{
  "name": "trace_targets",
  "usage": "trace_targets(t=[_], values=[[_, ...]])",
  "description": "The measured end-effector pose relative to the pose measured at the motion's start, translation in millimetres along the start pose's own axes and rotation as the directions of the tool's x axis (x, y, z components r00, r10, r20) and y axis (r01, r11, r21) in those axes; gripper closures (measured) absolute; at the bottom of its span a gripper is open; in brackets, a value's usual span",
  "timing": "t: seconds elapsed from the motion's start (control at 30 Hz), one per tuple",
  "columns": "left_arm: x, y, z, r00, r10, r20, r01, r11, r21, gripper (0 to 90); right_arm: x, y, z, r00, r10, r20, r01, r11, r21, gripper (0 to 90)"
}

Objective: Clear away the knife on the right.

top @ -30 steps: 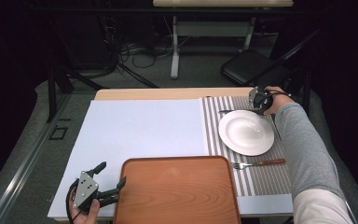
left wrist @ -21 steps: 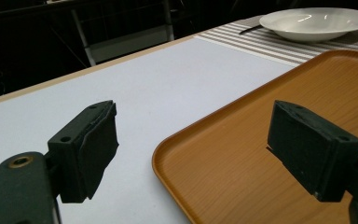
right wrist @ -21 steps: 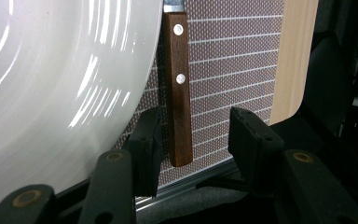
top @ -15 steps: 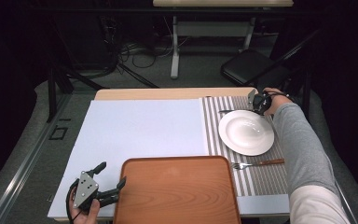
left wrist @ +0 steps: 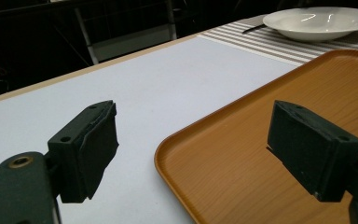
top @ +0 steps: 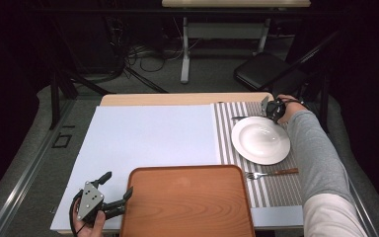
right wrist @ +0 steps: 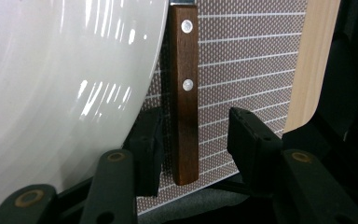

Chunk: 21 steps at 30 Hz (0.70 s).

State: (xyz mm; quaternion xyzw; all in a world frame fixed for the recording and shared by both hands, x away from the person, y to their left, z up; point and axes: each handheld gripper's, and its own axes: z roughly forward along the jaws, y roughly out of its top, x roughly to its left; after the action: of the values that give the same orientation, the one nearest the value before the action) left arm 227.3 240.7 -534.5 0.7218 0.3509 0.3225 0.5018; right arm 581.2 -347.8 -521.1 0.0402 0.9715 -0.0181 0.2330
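At the near left corner of the table, the left gripper hovers low beside the wooden tray. Its jaws are spread wide with nothing between them: one pad stands over the pale mat, the other over the tray's rim. It sits just as it did a second ago, so it looks to be waiting its turn.

Moving right, the tray is bare, and beyond its right edge the striped placemat carries the white plate. The fork lies on the stripes just on the near side of the plate. Tray, plate and fork all lie where they did a second ago.

At the far right corner is where the change is. The right gripper is down over the knife, which lies on the placemat along the far side of the plate, close against its rim. Its jaws have just been closing, and the wooden handle now stands between them. They are about half open. The pad on the plate side is right against the handle, perhaps touching it, though the angle does not settle that. The other pad is clearly apart from the handle, with placemat showing in the gap.

So the knife is straddled but not yet gripped. My reading is that the pickup is about to be completed, and the jaws need to close further before any lift. The plate rim crowds the near pad, so a nudge of the plate is the likely risk.
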Motion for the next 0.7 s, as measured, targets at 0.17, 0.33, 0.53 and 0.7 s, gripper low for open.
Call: trace_targets(t=[0.17,0.33,0.53,0.7], values=[[-0.1,-0.2,-0.2,1.0,-0.004,-0.003,0.004,1.0,0.0,15.6,0.6,-0.3,3.5,1.0,0.005,-0.002,-0.005,1.0,-0.006,55.6],[0.1,-0.2,-0.5,1.0,-0.006,-0.005,0.006,1.0,0.003,15.6,-1.2,-0.7,3.8,1.0,-0.002,0.0,0.002,1.0,-0.002,55.8],[0.3,-0.3,-0.7,1.0,-0.006,-0.006,0.006,1.0,0.003,15.6,-1.6,-2.1,4.8,1.0,-0.002,0.002,0.002,1.0,0.009,56.3],[0.6,-0.4,-0.5,1.0,-0.005,-0.006,0.005,1.0,0.006,15.6,-1.4,-2.7,7.4,1.0,-0.006,-0.004,0.006,1.0,0.013,58.0]])
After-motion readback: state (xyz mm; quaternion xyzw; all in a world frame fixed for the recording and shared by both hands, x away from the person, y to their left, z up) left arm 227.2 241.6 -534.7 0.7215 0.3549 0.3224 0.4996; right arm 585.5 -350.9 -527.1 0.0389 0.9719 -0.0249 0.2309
